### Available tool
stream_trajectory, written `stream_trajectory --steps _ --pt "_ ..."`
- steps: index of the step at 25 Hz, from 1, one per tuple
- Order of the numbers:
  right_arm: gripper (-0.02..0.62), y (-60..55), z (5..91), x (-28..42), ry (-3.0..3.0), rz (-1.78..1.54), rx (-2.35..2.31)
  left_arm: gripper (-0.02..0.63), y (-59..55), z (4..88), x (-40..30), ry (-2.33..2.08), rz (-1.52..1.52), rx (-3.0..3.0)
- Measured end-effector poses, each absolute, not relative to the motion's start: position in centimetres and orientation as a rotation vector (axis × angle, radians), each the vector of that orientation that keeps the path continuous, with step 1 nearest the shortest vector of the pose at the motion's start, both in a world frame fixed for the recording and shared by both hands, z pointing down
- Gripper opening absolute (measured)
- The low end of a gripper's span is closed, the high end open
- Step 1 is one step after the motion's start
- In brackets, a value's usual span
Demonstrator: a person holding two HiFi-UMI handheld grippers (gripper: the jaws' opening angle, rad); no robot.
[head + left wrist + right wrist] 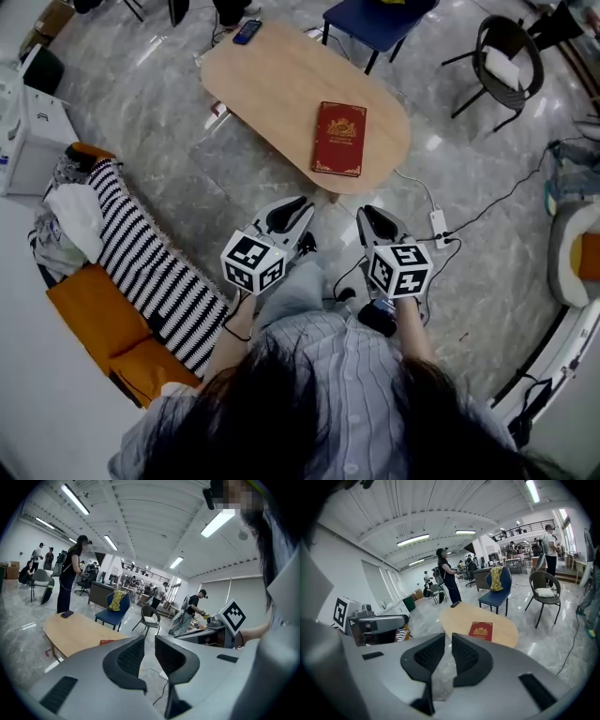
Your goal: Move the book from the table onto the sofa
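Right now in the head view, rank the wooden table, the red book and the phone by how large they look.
1. wooden table, by far largest.
2. red book, on the table's near end.
3. phone, smallest; it lies at the far end, which shrinks it slightly.

No readable text, book (338, 139) cover's gold print — too small

Matt wooden table (272, 84); glossy marble-look floor (169, 159); red book (338, 139), gilt-stamped cover.
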State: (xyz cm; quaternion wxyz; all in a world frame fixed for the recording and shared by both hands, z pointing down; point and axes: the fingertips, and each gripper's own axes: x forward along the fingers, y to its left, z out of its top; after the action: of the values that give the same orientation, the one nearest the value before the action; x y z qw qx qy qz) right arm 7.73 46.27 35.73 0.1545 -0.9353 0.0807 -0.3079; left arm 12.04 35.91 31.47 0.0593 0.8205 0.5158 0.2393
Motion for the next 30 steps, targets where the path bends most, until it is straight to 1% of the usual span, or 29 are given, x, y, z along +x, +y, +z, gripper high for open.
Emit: stream_trajectory --steps 12,24,27,30 --pt "0.054 49.1 36.0 12.6 0.016 -0.873 -2.669 0.063 36.3 31.9 18.0 1.702 0.74 2.333" --pt "0.054 52.6 36.2 13.3 -0.112 -0.877 -2.645 0.063 37.6 33.7 21.1 1.728 0.783 2.299" --pt "0.054 53.9 36.8 14.4 -0.111 -0.887 -2.634 0.07 38.4 34.6 21.8 1.728 0.807 2.299" --pt "0.054 55.4 37.7 15.9 -0.103 -0.905 -2.622 0.092 39.3 35.7 22.9 1.72 0.853 2.318"
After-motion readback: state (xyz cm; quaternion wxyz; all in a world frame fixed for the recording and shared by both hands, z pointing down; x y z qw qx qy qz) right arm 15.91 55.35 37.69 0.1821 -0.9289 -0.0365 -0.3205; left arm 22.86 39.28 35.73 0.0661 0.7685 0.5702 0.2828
